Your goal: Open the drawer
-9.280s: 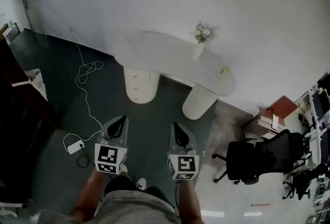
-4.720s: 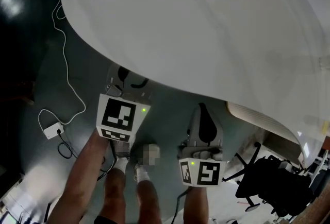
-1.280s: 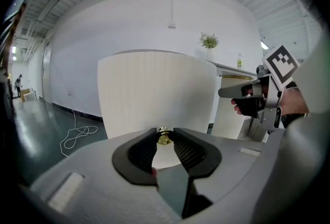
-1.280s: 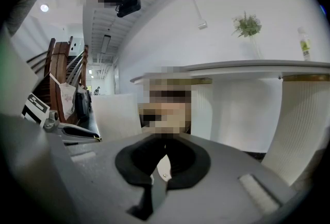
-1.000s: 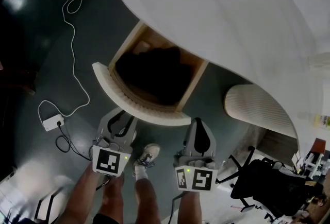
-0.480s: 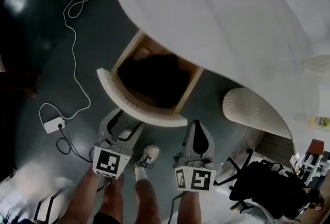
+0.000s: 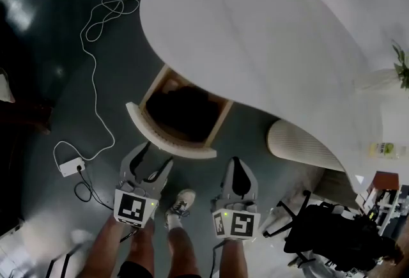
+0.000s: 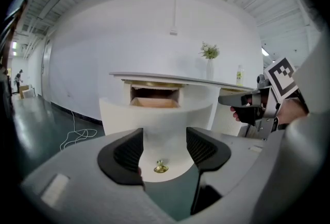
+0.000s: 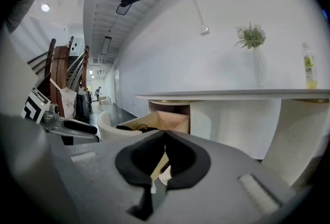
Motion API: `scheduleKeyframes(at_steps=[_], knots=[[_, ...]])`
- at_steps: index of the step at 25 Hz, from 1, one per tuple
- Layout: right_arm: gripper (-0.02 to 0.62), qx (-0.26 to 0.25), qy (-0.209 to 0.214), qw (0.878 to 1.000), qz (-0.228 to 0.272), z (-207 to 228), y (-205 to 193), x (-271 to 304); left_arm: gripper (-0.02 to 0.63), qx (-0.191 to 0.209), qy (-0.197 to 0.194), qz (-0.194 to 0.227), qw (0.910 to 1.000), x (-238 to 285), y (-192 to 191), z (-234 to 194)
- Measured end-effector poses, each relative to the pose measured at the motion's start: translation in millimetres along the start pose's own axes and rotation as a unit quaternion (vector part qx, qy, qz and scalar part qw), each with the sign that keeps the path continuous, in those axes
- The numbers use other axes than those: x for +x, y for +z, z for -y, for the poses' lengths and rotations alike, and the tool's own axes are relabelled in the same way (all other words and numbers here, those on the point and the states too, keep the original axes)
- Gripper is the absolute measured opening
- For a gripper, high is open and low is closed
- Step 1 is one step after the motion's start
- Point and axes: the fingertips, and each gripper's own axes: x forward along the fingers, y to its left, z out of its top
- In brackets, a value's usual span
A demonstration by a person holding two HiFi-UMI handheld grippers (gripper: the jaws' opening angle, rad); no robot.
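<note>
The drawer (image 7: 167, 140) stands pulled out from under the white tabletop (image 7: 268, 46), its curved white front toward me and dark contents inside. In the left gripper view the drawer front (image 8: 165, 115) carries a small brass knob (image 8: 161, 167). The knob shows low between the jaws and apart from them. My left gripper (image 7: 156, 155) (image 8: 164, 140) is open with nothing held; its jaws have just been opening. My right gripper (image 7: 235, 163) (image 9: 165, 133) is shut on nothing, just right of the drawer front. The open wooden drawer box (image 9: 154, 120) shows past its tips.
A second ribbed white pedestal (image 7: 300, 142) stands right of the drawer. A white cable (image 7: 96, 21) runs over the dark floor to a power adapter (image 7: 69, 167) on the left. A black office chair (image 7: 332, 232) is at lower right. The person's shoe (image 7: 182, 200) shows between the grippers.
The left jaws spread wide apart and stand off the drawer front. Both grippers have risen, and the open drawer now looks smaller and farther below.
</note>
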Motion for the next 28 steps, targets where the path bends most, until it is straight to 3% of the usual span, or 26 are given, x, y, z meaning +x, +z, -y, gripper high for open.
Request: scheduleKeyframes(at_steps=[8,20,28], knots=[[0.003,0.001,-0.003,1.0,0.023,5,78,-17,0.233,0.015,0.011,0.033,0.9993,-25,83,-2],[0.003,0.008,-0.021,0.998,0.067,34,222,-67,0.149,0.046,0.016,0.091,0.9946,-53,257,18],[0.003,0.021,-0.035,0.995,0.089,52,290,-120,0.063,0.046,0.017,0.103,0.9934,-88,332,44]])
